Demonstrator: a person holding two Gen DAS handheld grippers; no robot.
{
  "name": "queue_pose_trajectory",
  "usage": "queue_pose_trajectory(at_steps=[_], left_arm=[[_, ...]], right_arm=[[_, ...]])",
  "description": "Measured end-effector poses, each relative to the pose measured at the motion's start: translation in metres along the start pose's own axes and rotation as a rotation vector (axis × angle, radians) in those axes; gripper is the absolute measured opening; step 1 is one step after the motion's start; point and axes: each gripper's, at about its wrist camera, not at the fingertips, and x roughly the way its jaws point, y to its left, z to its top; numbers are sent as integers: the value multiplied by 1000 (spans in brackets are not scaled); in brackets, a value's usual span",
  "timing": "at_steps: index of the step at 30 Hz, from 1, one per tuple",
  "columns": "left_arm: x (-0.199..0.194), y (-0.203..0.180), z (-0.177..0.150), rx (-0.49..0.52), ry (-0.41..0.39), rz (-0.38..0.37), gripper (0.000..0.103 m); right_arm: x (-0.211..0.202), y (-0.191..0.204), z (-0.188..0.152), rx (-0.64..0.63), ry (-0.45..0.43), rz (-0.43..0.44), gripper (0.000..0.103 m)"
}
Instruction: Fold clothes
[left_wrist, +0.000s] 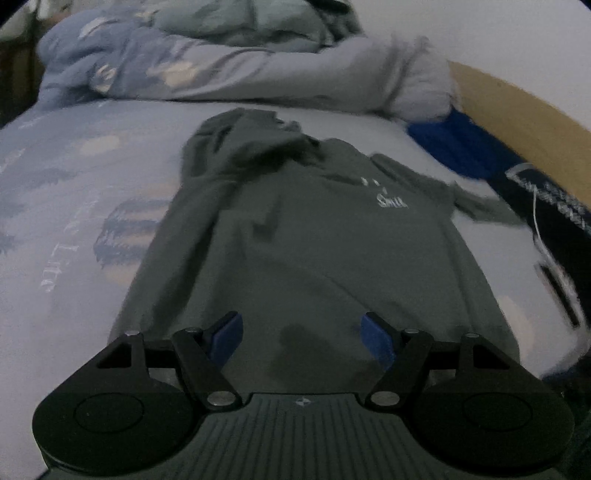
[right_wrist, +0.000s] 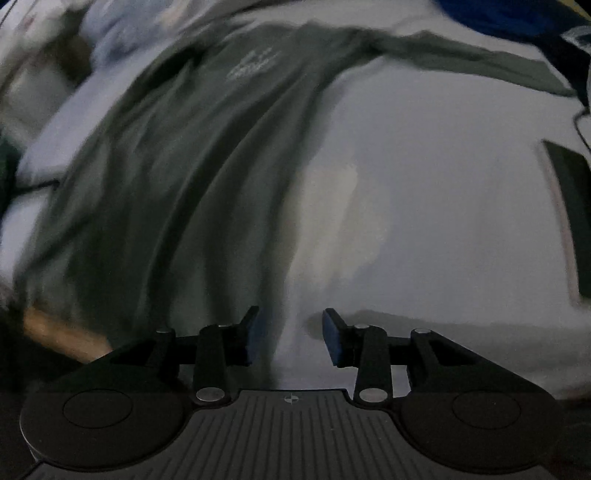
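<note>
A dark green shirt (left_wrist: 295, 240) lies on the bed (left_wrist: 74, 192), front side up, with a small white print on the chest. In the left wrist view the hem is at 6 o'clock, just under the left claw (left_wrist: 302, 338), and the collar is toward 12 o'clock. One sleeve goes out flat toward 3 o'clock. The other shoulder, at about 11 o'clock, looks bunched or turned over on itself; I cannot tell if this is a fold or only a wrinkle. The body of the shirt is spread long and is not doubled.

The left claw stands apart, with nothing between its fingers, above the hem. The right claw (right_wrist: 290, 338) is also apart and holds nothing; it is at the shirt's side edge, near the hem, with the edge of the cloth running between its fingers. The right wrist view is blurred, so small details there are not sure.

My judgement: the shirt is laid out, but it is mostly not folded. The flat sleeve, the sides and the length are all to be folded in. A quilt (left_wrist: 221, 74) is heaped at 12 o'clock, and dark blue cloth (left_wrist: 461, 147) lies at 2 o'clock.
</note>
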Motion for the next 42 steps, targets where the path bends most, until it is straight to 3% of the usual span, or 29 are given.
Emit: queue_pose_trajectory(at_steps=[5, 8, 14, 21, 23, 24, 28, 35, 39, 41, 42], left_arm=[[-3, -14, -7, 35, 22, 18, 77], [-9, -23, -10, 50, 24, 15, 77], [-16, -26, -22, 34, 37, 43, 77], [-36, -3, -14, 31, 6, 178, 77], [-41, 9, -11, 8, -6, 219, 77], [-44, 16, -9, -5, -8, 239, 77], [-53, 36, -9, -42, -9, 299, 77], [-63, 58, -28, -75, 60, 342, 77], [-71, 68, -46, -99, 77, 354, 77], [-73, 71, -54, -113, 90, 353, 77], [-74, 73, -58, -120, 97, 352, 77]], right_arm=[[13, 33, -35, -141, 64, -53, 39], [9, 53, -41, -235, 31, -118, 39], [-7, 113, -51, -542, -119, -92, 41], [35, 173, -61, -845, -143, -79, 39], [45, 184, -68, -899, -130, -73, 26], [50, 189, -72, -924, -119, -69, 10], [56, 201, -83, -994, -86, -34, 4], [35, 209, -79, -996, -127, -11, 7], [24, 214, -76, -999, -155, 0, 17], [25, 225, -78, -1045, -219, -23, 27], [28, 232, -80, -1076, -238, -42, 39]])
